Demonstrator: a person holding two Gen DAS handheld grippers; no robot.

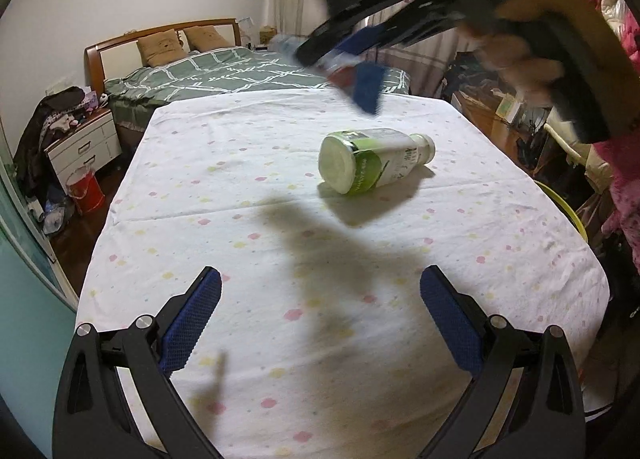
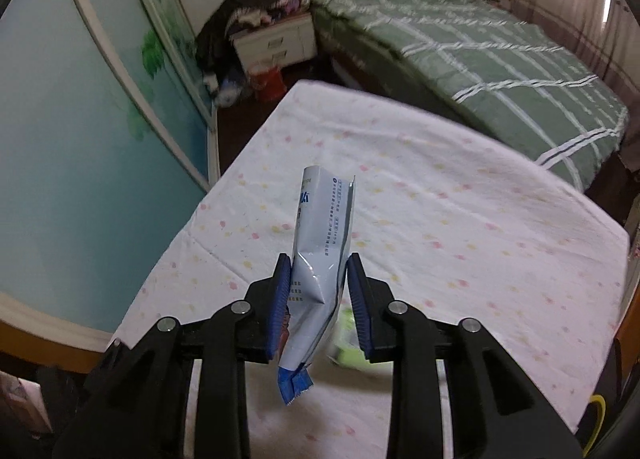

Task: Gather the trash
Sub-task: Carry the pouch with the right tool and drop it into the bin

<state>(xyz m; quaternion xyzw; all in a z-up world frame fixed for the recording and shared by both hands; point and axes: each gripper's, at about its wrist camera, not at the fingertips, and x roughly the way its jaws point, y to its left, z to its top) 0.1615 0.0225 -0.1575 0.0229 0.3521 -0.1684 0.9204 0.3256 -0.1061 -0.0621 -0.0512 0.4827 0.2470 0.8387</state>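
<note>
Blue-and-white foil wrapper (image 2: pixel 320 259) pinched between right gripper (image 2: pixel 319 271) fingers, held clear above the table (image 2: pixel 460 219), likely bound for disposal. Left gripper (image 1: pixel 320 323) fingers spread empty; plastic bottle (image 1: pixel 374 159) lies toppled beyond, uncollected.

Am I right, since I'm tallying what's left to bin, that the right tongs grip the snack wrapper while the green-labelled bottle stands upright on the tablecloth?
Not quite. The bottle is not upright: it lies on its side on the tablecloth, as the left wrist view shows. The rest holds: the right tongs grip the snack wrapper, plain in the right wrist view.
</note>
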